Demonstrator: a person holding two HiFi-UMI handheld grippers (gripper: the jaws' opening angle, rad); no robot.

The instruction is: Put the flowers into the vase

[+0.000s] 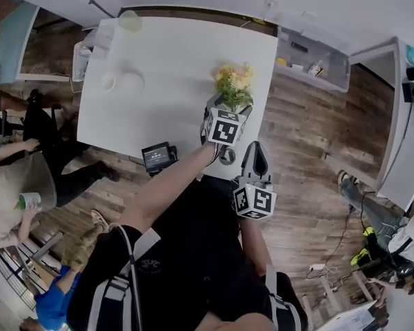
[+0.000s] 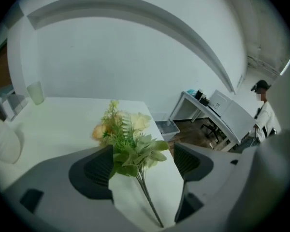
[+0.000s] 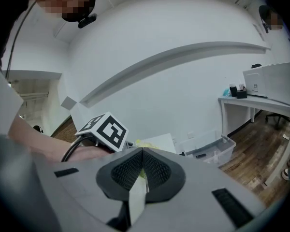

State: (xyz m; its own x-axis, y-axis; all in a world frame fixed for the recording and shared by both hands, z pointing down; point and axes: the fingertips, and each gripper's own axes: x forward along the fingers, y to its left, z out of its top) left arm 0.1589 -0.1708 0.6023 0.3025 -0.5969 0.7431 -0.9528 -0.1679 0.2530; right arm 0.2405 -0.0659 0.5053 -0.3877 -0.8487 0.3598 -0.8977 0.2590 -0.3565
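Note:
A bunch of artificial flowers (image 1: 232,85), yellow and peach blooms over green leaves, lies on the white table (image 1: 165,67) near its right front corner. My left gripper (image 1: 225,116) hangs over the bunch's stem end. In the left gripper view the flowers (image 2: 128,139) lie between the wide-apart jaws of the left gripper (image 2: 144,163); the stem runs back toward the camera and neither pad presses on it. A pale green translucent vessel (image 1: 130,21) stands at the table's far edge, also in the left gripper view (image 2: 35,92). My right gripper (image 1: 256,156) hovers off the table's front edge, pads (image 3: 154,170) together, empty.
Two white rounded objects (image 1: 121,81) sit on the table's left part. A small black device with a screen (image 1: 157,156) is at the front edge. A clear plastic bin (image 1: 310,57) stands on the wooden floor right of the table. People sit at the left.

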